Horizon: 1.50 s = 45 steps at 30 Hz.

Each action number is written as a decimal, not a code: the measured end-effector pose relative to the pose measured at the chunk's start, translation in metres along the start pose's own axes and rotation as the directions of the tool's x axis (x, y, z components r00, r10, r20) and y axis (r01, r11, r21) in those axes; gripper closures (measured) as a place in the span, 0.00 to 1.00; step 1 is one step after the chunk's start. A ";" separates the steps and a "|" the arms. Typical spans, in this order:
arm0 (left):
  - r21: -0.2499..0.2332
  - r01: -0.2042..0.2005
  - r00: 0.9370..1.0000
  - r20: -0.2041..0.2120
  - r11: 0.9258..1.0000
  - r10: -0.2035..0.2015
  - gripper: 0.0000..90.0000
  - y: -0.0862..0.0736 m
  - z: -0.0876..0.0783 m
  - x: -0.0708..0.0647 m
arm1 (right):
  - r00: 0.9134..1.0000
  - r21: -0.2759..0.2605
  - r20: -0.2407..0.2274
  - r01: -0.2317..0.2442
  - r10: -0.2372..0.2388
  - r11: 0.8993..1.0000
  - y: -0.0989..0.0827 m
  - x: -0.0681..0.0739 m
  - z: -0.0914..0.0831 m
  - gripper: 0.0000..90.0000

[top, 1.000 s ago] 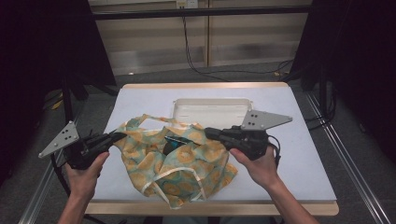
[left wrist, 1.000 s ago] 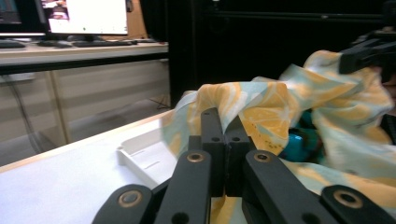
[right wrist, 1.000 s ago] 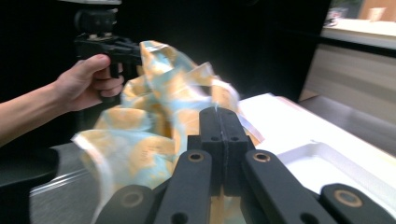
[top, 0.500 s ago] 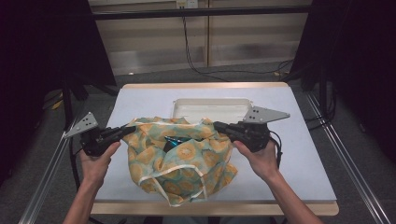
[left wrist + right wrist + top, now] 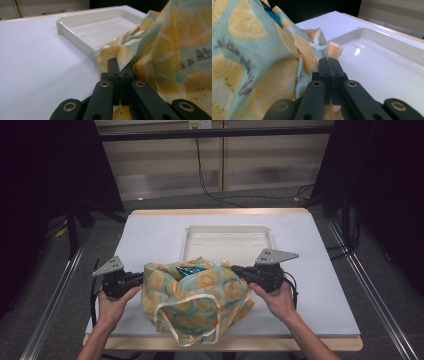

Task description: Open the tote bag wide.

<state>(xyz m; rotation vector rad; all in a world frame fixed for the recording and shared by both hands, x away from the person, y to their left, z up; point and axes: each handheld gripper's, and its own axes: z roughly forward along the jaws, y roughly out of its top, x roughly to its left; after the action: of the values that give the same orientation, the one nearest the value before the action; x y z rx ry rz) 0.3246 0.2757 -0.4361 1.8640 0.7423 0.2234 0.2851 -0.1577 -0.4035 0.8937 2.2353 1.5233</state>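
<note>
Low over the table, left gripper (image 5: 141, 279) and right gripper (image 5: 234, 269) each pinch the bag (image 5: 197, 295).

The high view looks forward and down from above the person's edge of the bench (image 5: 150, 235), far enough back to take in the whole tray (image 5: 227, 245). Each gripper view rides low on its hand-held gripper, close in, facing along the jaws toward the tray: the left one (image 5: 117, 72) meets the tray's corner (image 5: 75, 27), the right one (image 5: 331, 70) its floor (image 5: 382, 70). All three share the tray and the bag (image 5: 195, 295).
</note>
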 end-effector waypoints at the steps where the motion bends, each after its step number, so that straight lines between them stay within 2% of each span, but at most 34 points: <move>1: 0.003 0.002 1.000 0.000 1.000 -0.002 1.00 -0.002 0.001 0.000 | 1.000 0.004 0.000 0.000 0.000 1.000 -0.002 0.000 0.001 1.00; 4: 0.017 -0.002 1.000 0.004 1.000 0.002 1.00 -0.005 -0.001 0.001 | 1.000 0.020 0.003 0.011 -0.011 1.000 -0.006 0.001 0.005 1.00; 6: 0.011 0.013 1.000 0.008 1.000 -0.014 1.00 -0.009 -0.003 0.003 | 1.000 0.028 -0.005 0.004 -0.004 1.000 -0.011 -0.001 0.008 1.00; 8: 0.029 0.016 1.000 0.005 0.999 -0.016 1.00 -0.012 -0.001 0.002 | 1.000 0.065 -0.002 0.000 0.001 0.998 -0.020 -0.002 0.015 1.00; 10: 0.043 0.010 1.000 0.005 0.999 -0.010 1.00 -0.012 -0.001 0.003 | 1.000 0.077 0.000 0.002 -0.002 0.997 -0.023 -0.003 0.018 1.00; 13: 0.048 0.028 1.000 0.009 0.998 -0.028 1.00 -0.018 0.002 0.008 | 1.000 0.092 -0.016 -0.014 0.016 0.996 -0.031 -0.006 0.025 1.00; 18: 0.082 0.048 0.999 0.016 0.996 -0.049 1.00 -0.026 0.008 0.012 | 1.000 0.129 -0.013 0.003 -0.001 0.992 -0.036 -0.004 0.031 1.00; 20: 0.075 0.073 0.996 0.039 0.995 -0.076 1.00 -0.028 0.010 0.014 | 0.999 0.132 -0.017 -0.026 0.028 0.991 -0.038 -0.007 0.032 1.00; 23: 0.073 0.073 0.996 0.041 0.995 -0.076 1.00 -0.029 0.010 0.014 | 0.999 0.133 -0.010 -0.029 0.030 0.991 -0.037 -0.009 0.031 0.99; 24: 0.068 0.068 0.997 0.031 0.995 -0.070 0.99 -0.028 0.009 0.014 | 1.000 0.126 -0.011 -0.022 0.023 0.992 -0.037 -0.008 0.029 0.94; 25: 0.068 0.068 0.997 0.031 0.995 -0.070 0.97 -0.028 0.009 0.014 | 1.000 0.126 -0.011 -0.022 0.023 0.992 -0.037 -0.008 0.029 0.94; 26: 0.060 0.064 0.997 0.032 0.996 -0.066 0.97 -0.026 0.006 0.013 | 1.000 0.121 -0.008 -0.021 0.022 0.992 -0.036 -0.007 0.028 0.92; 27: 0.037 0.053 0.999 0.006 0.998 -0.054 0.88 -0.023 0.000 0.011 | 1.000 0.096 -0.003 -0.025 0.025 0.995 -0.032 -0.008 0.023 0.84; 28: 0.037 0.053 0.999 0.006 0.998 -0.054 0.84 -0.023 0.000 0.011 | 1.000 0.096 -0.003 -0.025 0.025 0.995 -0.032 -0.008 0.023 0.84; 29: 0.000 0.056 0.998 -0.006 0.998 -0.056 0.79 -0.019 -0.006 0.009 | 1.000 0.070 0.004 -0.032 0.031 0.997 -0.027 -0.009 0.017 0.77; 30: 0.000 0.056 0.998 -0.006 0.998 -0.056 0.76 -0.019 -0.006 0.009 | 1.000 0.070 0.004 -0.032 0.031 0.997 -0.027 -0.009 0.017 0.77; 31: -0.053 0.058 0.998 -0.006 0.997 -0.058 0.72 -0.012 -0.015 0.007 | 0.999 0.032 0.007 -0.040 0.040 0.999 -0.020 -0.010 0.008 0.73; 32: -0.053 0.058 0.998 -0.006 0.997 -0.058 0.71 -0.012 -0.015 0.007 | 0.999 0.032 0.007 -0.040 0.040 0.999 -0.020 -0.010 0.008 0.73; 33: -0.069 0.051 0.999 -0.015 0.996 -0.052 0.67 -0.009 -0.019 0.006 | 0.999 0.011 0.014 -0.032 0.032 0.999 -0.015 -0.009 0.000 0.69; 34: -0.108 0.045 0.998 -0.031 0.993 -0.049 0.66 -0.002 -0.027 0.003 | 0.999 -0.009 0.011 -0.033 0.033 0.999 -0.011 -0.008 -0.004 0.66; 36: -0.118 0.043 0.998 -0.044 0.992 -0.049 0.66 0.001 -0.031 0.002 | 1.000 -0.023 0.008 -0.025 0.025 0.999 -0.007 -0.006 -0.009 0.66; 37: -0.151 0.045 0.998 -0.043 0.987 -0.052 0.62 0.006 -0.038 -0.001 | 1.000 -0.051 0.011 -0.011 0.011 0.999 0.001 -0.002 -0.018 0.63; 40: -0.151 0.022 0.998 -0.057 0.988 -0.031 0.60 0.009 -0.045 -0.004 | 1.000 -0.074 0.007 0.002 -0.001 0.997 0.006 0.002 -0.028 0.62; 41: -0.160 0.004 0.998 -0.069 0.987 -0.015 0.60 0.011 -0.055 -0.012 | 1.000 -0.088 -0.002 0.009 -0.010 0.996 0.009 0.009 -0.039 0.62; 43: -0.173 0.002 0.998 -0.067 0.985 -0.014 0.60 0.010 -0.059 -0.016 | 1.000 -0.106 -0.022 0.014 -0.016 0.994 0.011 0.017 -0.048 0.62; 44: -0.185 -0.007 0.998 -0.066 0.983 -0.005 0.60 0.010 -0.063 -0.020 | 1.000 -0.106 -0.022 0.014 -0.016 0.994 0.011 0.017 -0.048 0.62; 45: -0.207 -0.012 0.998 -0.061 0.978 0.000 0.61 0.010 -0.070 -0.027 | 0.999 -0.107 -0.039 0.030 -0.035 0.994 0.014 0.025 -0.055 0.62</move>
<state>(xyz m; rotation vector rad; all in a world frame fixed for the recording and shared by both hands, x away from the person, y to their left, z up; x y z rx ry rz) 0.2734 0.3117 -0.3928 1.6677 0.7263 0.3492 0.2397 -0.1789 -0.3666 0.7982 2.1621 1.6424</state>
